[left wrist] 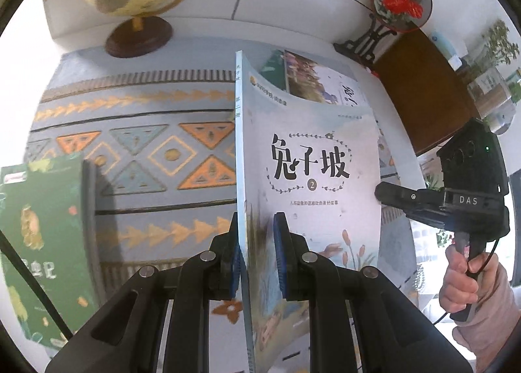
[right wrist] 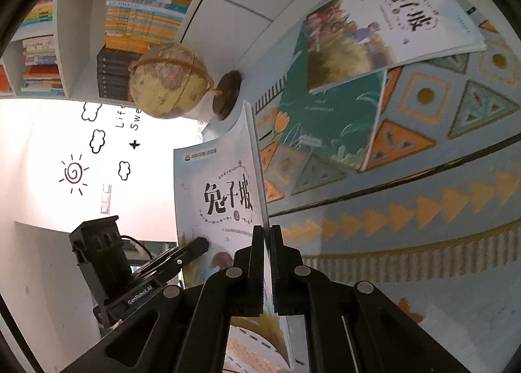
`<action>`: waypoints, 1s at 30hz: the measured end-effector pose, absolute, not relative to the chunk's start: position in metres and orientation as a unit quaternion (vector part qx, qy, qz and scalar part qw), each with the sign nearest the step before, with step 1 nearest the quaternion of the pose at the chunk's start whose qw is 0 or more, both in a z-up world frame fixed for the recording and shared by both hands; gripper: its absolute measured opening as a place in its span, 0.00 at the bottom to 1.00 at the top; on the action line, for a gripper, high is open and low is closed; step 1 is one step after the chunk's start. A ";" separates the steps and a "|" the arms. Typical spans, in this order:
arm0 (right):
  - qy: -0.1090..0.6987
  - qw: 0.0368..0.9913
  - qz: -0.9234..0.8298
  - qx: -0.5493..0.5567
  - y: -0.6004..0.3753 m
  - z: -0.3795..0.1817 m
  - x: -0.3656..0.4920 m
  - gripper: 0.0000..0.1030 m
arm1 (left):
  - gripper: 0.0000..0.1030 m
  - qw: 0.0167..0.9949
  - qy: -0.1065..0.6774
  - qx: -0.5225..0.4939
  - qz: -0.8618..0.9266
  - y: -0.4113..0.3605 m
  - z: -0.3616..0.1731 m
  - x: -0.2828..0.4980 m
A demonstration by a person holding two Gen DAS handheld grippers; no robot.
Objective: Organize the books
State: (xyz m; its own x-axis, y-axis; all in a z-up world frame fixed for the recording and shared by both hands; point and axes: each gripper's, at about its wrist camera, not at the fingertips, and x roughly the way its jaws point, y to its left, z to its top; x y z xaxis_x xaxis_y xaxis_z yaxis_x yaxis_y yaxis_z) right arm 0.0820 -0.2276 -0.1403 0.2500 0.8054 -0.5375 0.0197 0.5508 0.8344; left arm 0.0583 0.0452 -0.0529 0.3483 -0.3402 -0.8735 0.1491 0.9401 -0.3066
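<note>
Both grippers hold one pale book [left wrist: 312, 161], lifted clear of the patterned desk [left wrist: 136, 151] and standing on edge.

- Left gripper [left wrist: 257, 255]: fingers narrow, clamped on the bottom edge near the spine.
- Right gripper [right wrist: 267, 262]: fingers pressed shut on the page edge opposite.
- Long axis runs up and away from both sets of fingers, spine on the left gripper's side.
- Green book [left wrist: 42, 236] stands upright to the left gripper's left. Likely the target slot, so the left hand is nearer.
- Two more books [right wrist: 374, 57] lie flat on the desk beyond, overlapping.
</note>
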 end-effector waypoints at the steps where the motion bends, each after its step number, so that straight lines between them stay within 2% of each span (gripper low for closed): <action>1: 0.542 0.690 0.287 0.385 -0.223 -0.139 0.081 0.04 | 0.14 0.818 0.549 -0.087 -0.146 0.048 -0.051 0.056; 19: 0.551 0.658 0.369 0.357 -0.103 -0.109 0.083 0.04 | 0.14 0.835 0.536 -0.108 -0.067 0.154 -0.024 0.014; 30: 0.570 0.632 0.400 0.340 -0.029 -0.112 0.083 0.04 | 0.14 0.837 0.532 -0.123 -0.020 0.215 -0.021 -0.006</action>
